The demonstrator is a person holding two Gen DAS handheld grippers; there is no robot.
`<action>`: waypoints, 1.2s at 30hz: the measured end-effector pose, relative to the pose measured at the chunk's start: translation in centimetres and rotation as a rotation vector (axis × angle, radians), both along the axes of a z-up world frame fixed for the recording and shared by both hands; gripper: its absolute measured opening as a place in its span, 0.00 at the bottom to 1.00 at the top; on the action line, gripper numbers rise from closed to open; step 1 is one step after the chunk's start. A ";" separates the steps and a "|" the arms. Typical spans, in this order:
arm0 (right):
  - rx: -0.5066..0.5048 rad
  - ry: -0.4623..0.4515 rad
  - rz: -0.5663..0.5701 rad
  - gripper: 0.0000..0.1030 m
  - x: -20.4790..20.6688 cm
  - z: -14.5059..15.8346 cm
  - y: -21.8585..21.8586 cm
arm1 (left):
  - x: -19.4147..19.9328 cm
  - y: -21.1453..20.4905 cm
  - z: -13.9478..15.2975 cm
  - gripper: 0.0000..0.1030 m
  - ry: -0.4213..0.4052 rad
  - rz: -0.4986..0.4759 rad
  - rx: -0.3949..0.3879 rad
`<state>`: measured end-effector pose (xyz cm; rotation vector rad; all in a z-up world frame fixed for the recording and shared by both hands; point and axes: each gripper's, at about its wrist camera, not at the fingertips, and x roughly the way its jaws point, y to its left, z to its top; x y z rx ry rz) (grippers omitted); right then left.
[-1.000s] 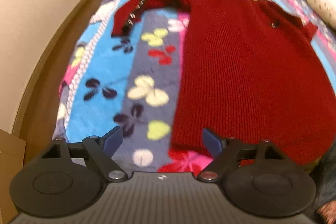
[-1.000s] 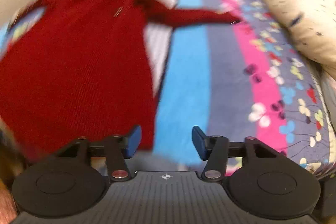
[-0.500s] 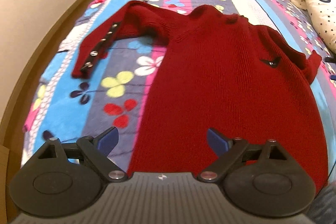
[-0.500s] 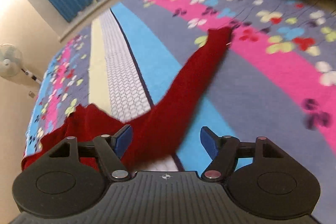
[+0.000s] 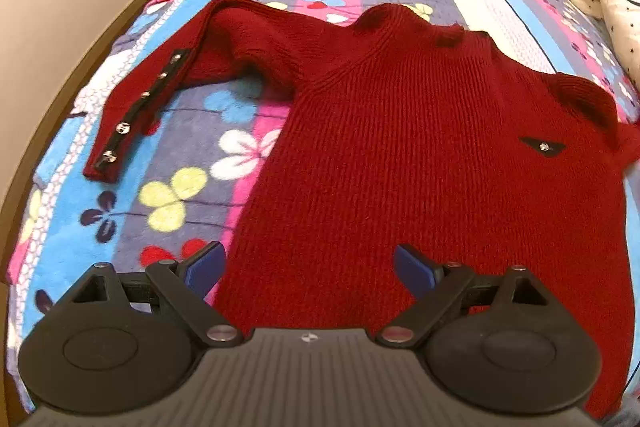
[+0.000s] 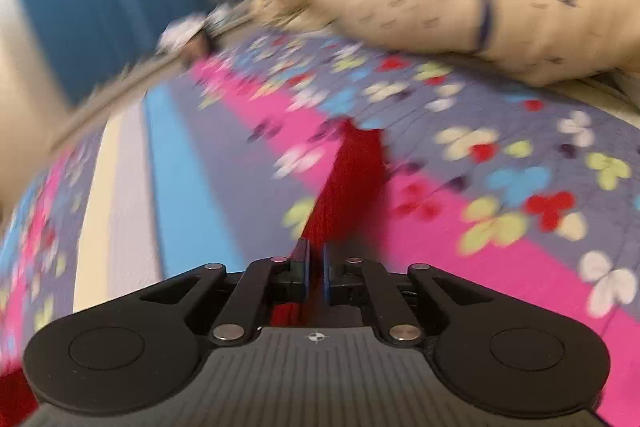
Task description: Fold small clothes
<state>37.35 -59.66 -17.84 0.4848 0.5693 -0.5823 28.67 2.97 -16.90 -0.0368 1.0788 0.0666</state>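
Right claw [image 6: 316, 269] has just closed, jaws pinching the sweater's sleeve [image 6: 352, 171], which runs toward 12 o'clock. Left claw [image 5: 310, 269] gapes wide, empty, above the sweater [image 5: 420, 155] lying flat on the bed [image 5: 180, 195]. We judge the knit soft and limp; grip cuffs and hem.

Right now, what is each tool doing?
Left tool: open, holding nothing, over the red sweater.
Right tool: closed on the sweater's sleeve.
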 end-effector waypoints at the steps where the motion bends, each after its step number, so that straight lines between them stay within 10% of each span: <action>1: 0.002 0.019 -0.031 0.00 -0.2 -0.7 -1.3 | 0.2 -0.2 -0.3 0.91 0.007 0.003 -0.006; 4: 0.190 0.155 -0.145 0.09 -1.0 -4.0 -5.2 | 0.5 -0.8 -0.7 0.91 0.022 -0.004 -0.003; 6: 0.259 0.071 -0.156 0.22 -2.7 -4.7 -5.8 | 0.3 -1.2 -0.9 0.91 0.023 -0.016 0.004; 9: 0.294 0.016 -0.109 0.58 -3.0 -4.7 -5.3 | 0.3 -1.3 -1.2 0.91 0.033 -0.021 0.011; 14: 0.285 0.065 -0.063 0.71 -0.9 -5.1 -4.7 | 0.3 -1.2 -1.0 0.91 0.025 -0.010 0.001; 21: 0.336 0.002 -0.218 0.70 1.5 -8.6 -7.8 | -0.2 -0.5 -0.7 0.91 0.047 0.002 0.060; 22: 0.321 -0.011 -0.185 0.62 2.0 -8.7 -7.8 | -0.2 -0.4 -0.7 0.91 0.049 0.008 0.069; 23: 0.307 0.000 -0.135 0.18 2.6 -8.8 -7.9 | -0.1 -0.3 -0.8 0.91 0.050 0.014 0.073; 24: 0.282 0.010 -0.131 0.12 2.6 -8.5 -7.9 | 0.1 -0.3 -0.8 0.91 0.053 0.020 0.074; 31: 0.144 -0.066 -0.242 0.14 -7.0 -5.2 -6.8 | 1.6 0.7 -1.4 0.91 0.018 0.063 0.037; 33: 0.194 0.123 -0.242 0.39 -7.0 -8.1 -7.8 | 2.2 1.3 -1.7 0.91 0.022 0.083 0.027; 35: 0.210 0.089 -0.264 0.41 -8.5 -8.4 -7.9 | 2.7 2.3 -1.3 0.91 0.000 0.111 0.025; 36: 0.201 0.088 -0.304 0.59 -9.4 -7.4 -7.3 | 2.9 3.1 -1.0 0.93 -0.014 0.125 0.025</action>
